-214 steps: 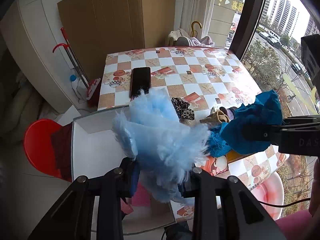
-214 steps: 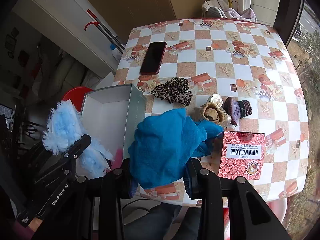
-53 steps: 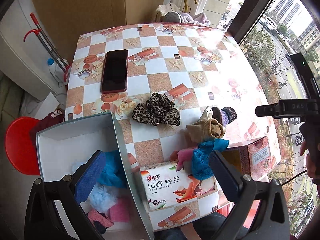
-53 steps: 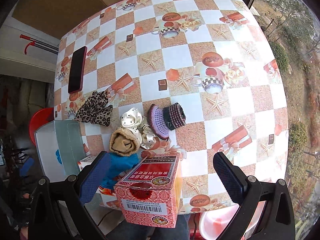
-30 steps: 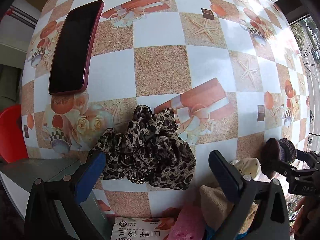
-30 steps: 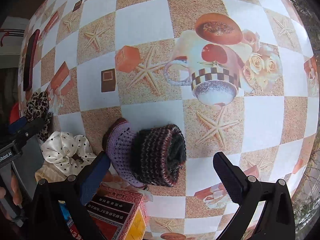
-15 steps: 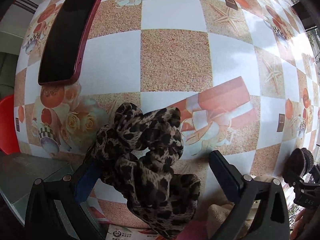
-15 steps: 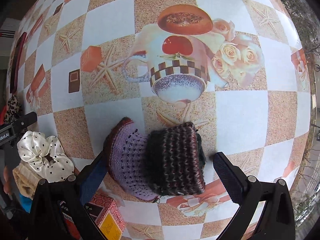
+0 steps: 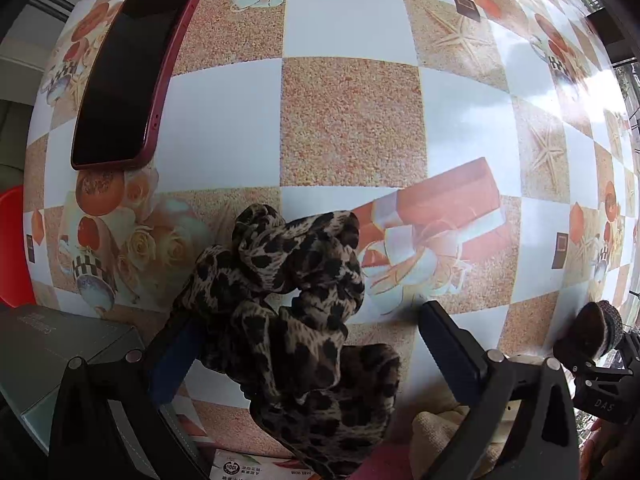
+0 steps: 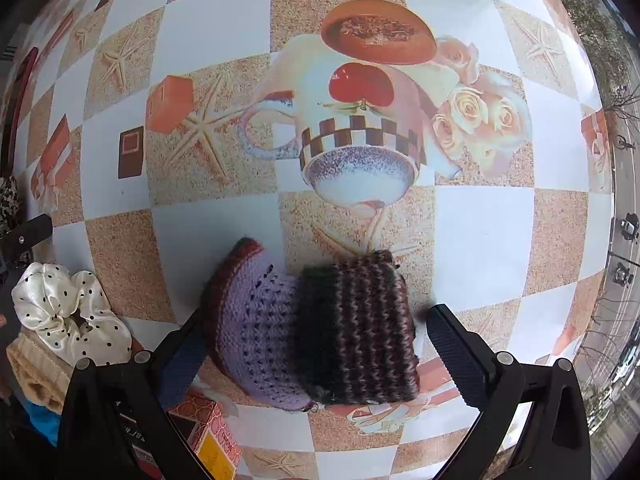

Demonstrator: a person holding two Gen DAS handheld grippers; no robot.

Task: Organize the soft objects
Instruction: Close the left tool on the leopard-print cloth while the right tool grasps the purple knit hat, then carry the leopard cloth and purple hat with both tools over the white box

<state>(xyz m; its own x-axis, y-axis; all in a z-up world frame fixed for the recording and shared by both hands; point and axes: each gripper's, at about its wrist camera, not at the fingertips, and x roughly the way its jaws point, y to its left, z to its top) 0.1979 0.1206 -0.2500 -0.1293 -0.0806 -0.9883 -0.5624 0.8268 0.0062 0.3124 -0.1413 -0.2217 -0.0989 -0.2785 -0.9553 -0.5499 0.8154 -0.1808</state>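
Both my feeds are bright with daylight, and on the left wrist view the glossy counter (image 9: pixel 352 120) throws a pale glare across its upper right, washing out the checks there. The fisheye bulges the pattern in the middle and bends it hard toward black corners, where detail smears; only short, soft shadows sit under the leopard-print scrunchie (image 9: pixel 296 300) and the knitted piece (image 10: pixel 320 328). Close to the lens things go soft for me: the scrunchie's near end, the knit's dark cuff and the tongs' arms at the bottom edge are blurred.
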